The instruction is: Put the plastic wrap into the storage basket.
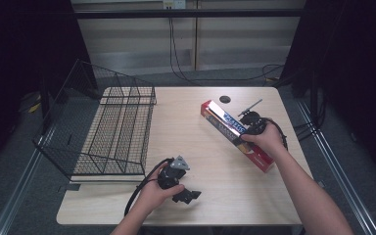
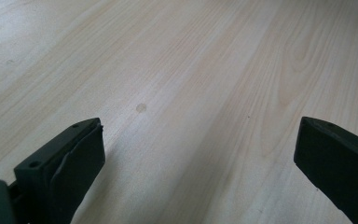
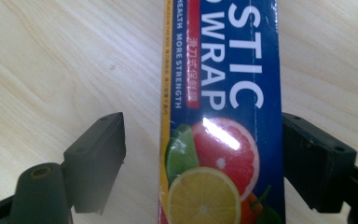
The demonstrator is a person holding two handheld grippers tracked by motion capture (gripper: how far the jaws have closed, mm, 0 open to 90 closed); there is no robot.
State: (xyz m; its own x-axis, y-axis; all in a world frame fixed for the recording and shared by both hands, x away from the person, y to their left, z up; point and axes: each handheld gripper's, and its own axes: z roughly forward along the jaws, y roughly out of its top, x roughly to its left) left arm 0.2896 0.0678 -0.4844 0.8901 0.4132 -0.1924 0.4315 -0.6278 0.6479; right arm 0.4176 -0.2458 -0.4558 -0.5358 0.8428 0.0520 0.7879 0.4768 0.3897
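Right gripper (image 1: 248, 128) sits over the long blue-and-red cardboard plastic-wrap box (image 1: 225, 126), roughly mid-length of it. In the right gripper view the box (image 3: 223, 112) runs 12-to-6 between the two black jaws: the jaw at 3 o'clock is at the box edge, touching or nearly, can't tell which; the jaw at 9 o'clock stands off with a strip of bare wood showing. So partly open, straddling the box, no clamp on it. Box lies flat on the light wooden table (image 1: 186, 122), in its right half, long axis from about 10 o'clock to 4 o'clock in the high view. Citrus print and "WRAP" lettering face up.

Left gripper (image 1: 178, 183) rests low near the table's 6 o'clock edge, well apart from the box. In the left gripper view its jaws are spread wide, nothing but bare tabletop (image 2: 177, 93) between them.

Black wire basket (image 1: 103, 132) stands at 9 o'clock on the table, overhanging the left edge. Small round black cap (image 1: 225, 99) lies near the 12 o'clock edge, just beyond the box's far end.
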